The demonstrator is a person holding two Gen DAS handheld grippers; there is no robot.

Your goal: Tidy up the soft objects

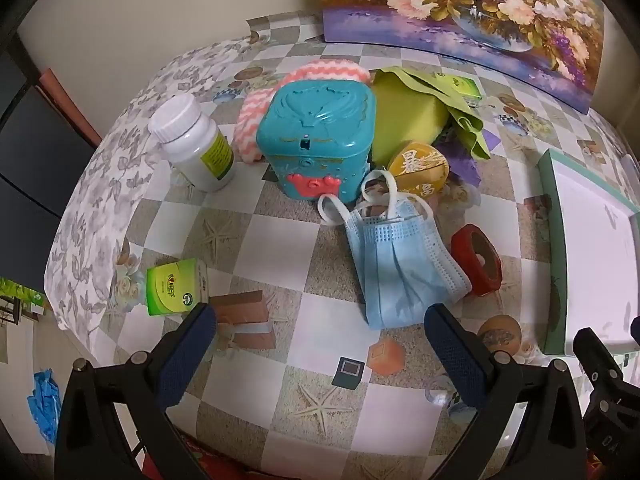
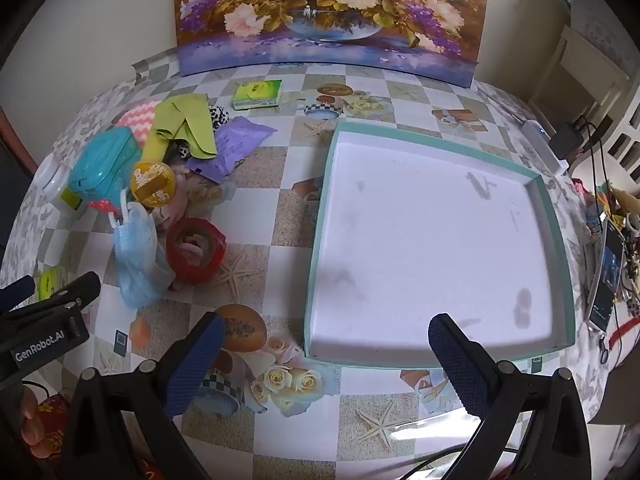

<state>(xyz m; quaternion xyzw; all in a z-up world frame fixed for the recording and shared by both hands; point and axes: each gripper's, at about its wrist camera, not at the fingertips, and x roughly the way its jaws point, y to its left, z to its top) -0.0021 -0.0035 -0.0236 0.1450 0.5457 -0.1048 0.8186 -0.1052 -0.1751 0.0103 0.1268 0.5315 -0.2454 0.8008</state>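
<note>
Your nearest soft thing is the pale blue face mask [image 1: 400, 264], pleated and crumpled, its white ear loops curling up toward the teal plastic box [image 1: 318, 138]; it lies on the checked tablecloth [image 1: 276, 248] just ahead of your left gripper [image 1: 320, 320], whose dark blue pads stand wide apart with nothing between them. A red ring-shaped roll [image 1: 478, 264] sits touching the mask's right edge. Behind the mask, the teal box with its pink clasp stands upright, and a pink-and-white zigzag cloth [image 1: 260, 108] bunches behind and to its left. A yellow-green cloth [image 1: 424, 108] lies draped to the right of the box, with a round yellow item bearing white characters [image 1: 418, 166] in front of it and a purple packet [image 2: 236, 144] beside it. A white bottle [image 1: 194, 142] stands left of the box, and a small green box [image 1: 172, 288] lies near your left finger. Your right gripper [image 2: 324, 344] hovers equally wide and empty over the near rim of the shallow white tray [image 2: 320, 216] with its pale green border, well apart from the pile
</note>
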